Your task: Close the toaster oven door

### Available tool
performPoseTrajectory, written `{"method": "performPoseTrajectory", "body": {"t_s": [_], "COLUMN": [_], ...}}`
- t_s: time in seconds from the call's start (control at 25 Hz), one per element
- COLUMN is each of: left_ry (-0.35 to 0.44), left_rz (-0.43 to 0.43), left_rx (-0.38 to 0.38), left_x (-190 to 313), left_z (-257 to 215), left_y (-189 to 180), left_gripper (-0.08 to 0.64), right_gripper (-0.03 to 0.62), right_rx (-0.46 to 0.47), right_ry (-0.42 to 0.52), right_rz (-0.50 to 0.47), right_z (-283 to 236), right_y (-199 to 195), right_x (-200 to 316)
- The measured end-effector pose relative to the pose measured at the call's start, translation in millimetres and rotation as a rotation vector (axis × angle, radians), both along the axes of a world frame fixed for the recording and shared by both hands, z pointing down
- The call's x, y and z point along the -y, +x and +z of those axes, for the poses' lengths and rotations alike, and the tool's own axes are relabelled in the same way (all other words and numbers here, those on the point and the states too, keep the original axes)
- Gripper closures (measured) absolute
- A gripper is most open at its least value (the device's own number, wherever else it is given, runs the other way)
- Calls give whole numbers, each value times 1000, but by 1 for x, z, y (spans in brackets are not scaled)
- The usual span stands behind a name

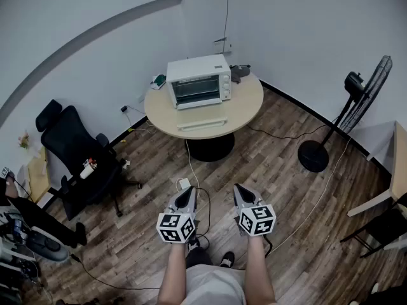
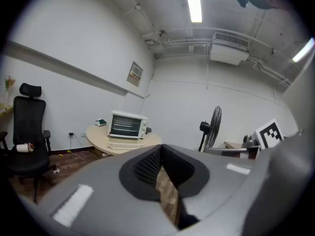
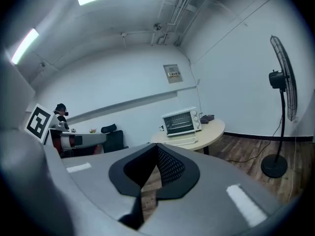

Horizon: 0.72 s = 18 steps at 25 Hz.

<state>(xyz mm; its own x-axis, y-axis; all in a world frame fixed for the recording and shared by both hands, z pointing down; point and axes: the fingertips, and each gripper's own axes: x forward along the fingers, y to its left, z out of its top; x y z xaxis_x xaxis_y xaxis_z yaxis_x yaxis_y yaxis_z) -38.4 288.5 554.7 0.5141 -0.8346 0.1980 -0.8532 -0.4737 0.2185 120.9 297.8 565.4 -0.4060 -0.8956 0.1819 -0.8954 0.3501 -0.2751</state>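
A white toaster oven (image 1: 198, 81) stands on a round beige table (image 1: 245, 107) at the far side of the room. Its door (image 1: 201, 122) lies folded down flat in front of it, open. The left gripper view shows the oven (image 2: 127, 125) small and distant, and so does the right gripper view (image 3: 181, 122). Both grippers hang low in front of the person, over the wooden floor and well short of the table. My left gripper (image 1: 187, 191) is shut with nothing in it, and my right gripper (image 1: 240, 188) is shut and holds nothing either.
A black office chair (image 1: 73, 148) stands at the left and a pedestal fan (image 1: 356, 91) at the right. Cables and a white power strip (image 1: 183, 183) lie on the floor between me and the table's black base (image 1: 208, 148). A desk edge (image 1: 399, 164) shows far right.
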Motion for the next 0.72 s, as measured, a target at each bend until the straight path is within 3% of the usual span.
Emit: {"method": "performPoseTrajectory", "body": {"t_s": [0.24, 0.48, 0.72], "left_ry": [8, 26, 1], "left_rz": [-23, 12, 3], "left_rx": [1, 47, 67], "left_x": [-5, 0, 12], "left_z": [-2, -13, 1], "left_y": [5, 5, -3], "left_gripper": [502, 502, 502], "right_gripper": [592, 592, 592], "right_rx": [4, 108, 134], "right_ry": [9, 15, 4], "right_rz": [-5, 22, 2], "right_z": [-3, -7, 6], "right_y": [15, 29, 28], "right_x": [-7, 3, 17]}}
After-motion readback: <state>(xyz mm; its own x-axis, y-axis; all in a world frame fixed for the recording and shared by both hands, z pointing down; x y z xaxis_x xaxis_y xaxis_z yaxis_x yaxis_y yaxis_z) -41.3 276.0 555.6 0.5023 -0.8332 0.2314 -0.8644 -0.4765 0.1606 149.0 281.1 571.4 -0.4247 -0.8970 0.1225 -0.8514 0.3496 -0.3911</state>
